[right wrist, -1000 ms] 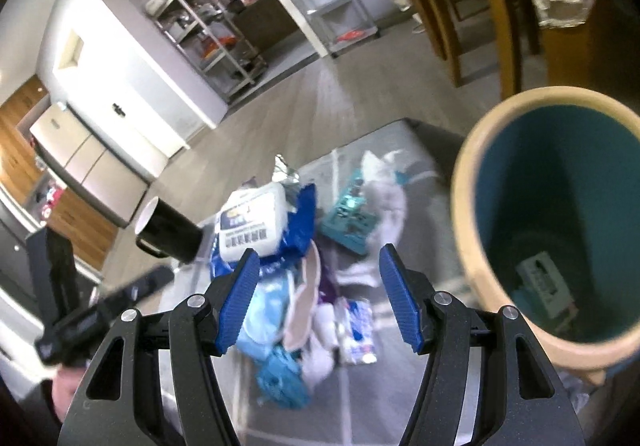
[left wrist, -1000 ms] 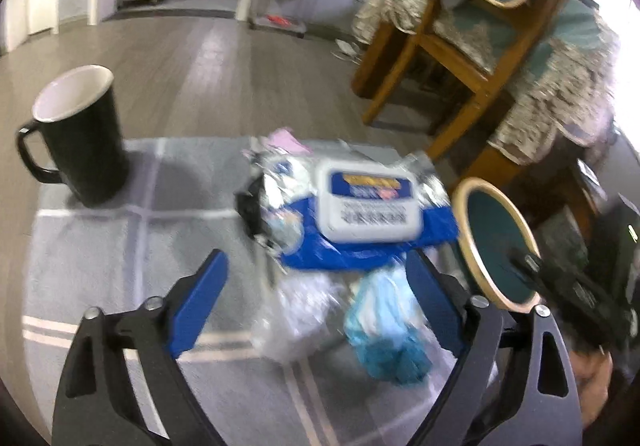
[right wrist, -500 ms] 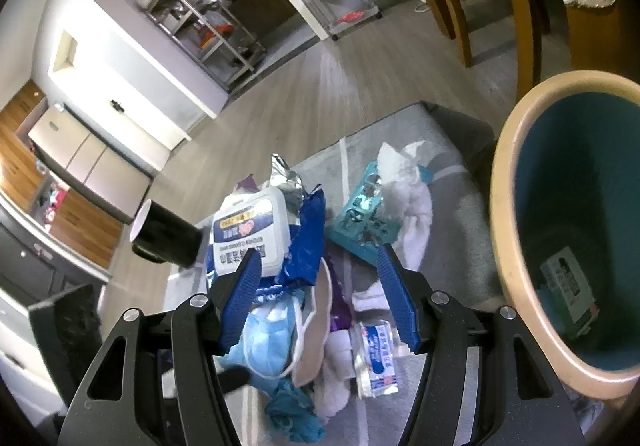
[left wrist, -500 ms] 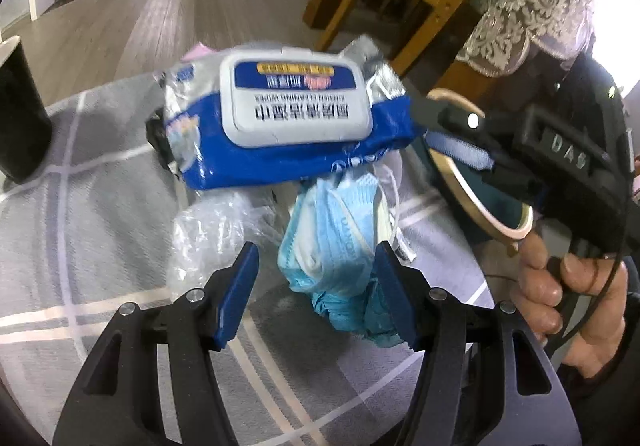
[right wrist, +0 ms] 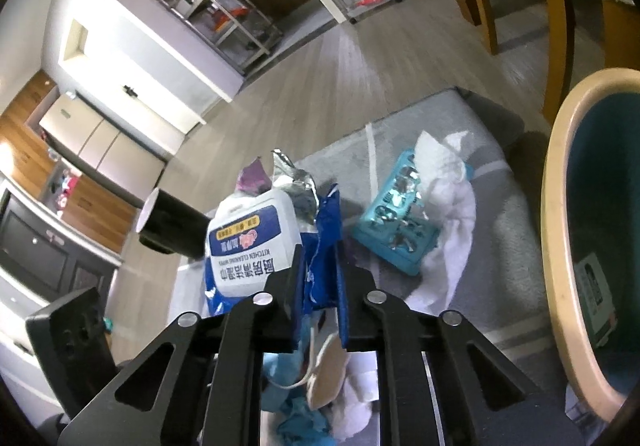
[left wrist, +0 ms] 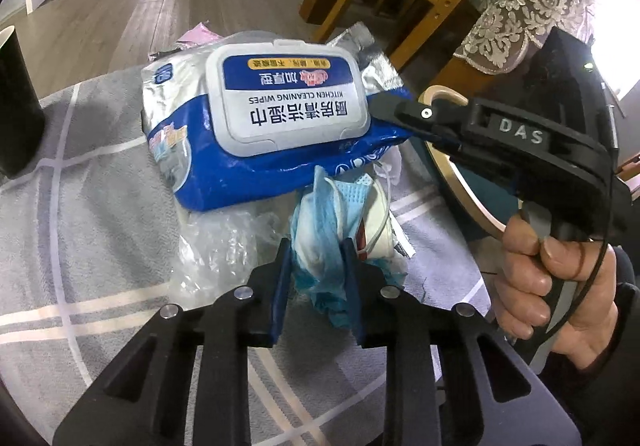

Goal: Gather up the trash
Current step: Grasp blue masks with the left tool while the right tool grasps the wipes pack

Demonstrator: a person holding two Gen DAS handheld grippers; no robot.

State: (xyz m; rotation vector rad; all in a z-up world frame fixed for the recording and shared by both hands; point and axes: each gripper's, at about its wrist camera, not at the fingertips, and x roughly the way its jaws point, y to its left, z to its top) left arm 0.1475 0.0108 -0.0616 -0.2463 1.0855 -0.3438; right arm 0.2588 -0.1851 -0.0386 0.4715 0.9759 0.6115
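Left wrist: mask (left wrist: 320, 238) between fingers (left wrist: 280, 278)

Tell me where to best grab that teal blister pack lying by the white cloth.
Probably the teal blister pack's near long edge, coming from the pile side. It lies flat, and the white cloth drapes over its far edge, so the near edge looks the freest for pads to pinch.

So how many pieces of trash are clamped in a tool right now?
2. The blue face mask is in the left tool; the wipes pack is pinched by its blue edge in the right tool. Other trash lies loose.
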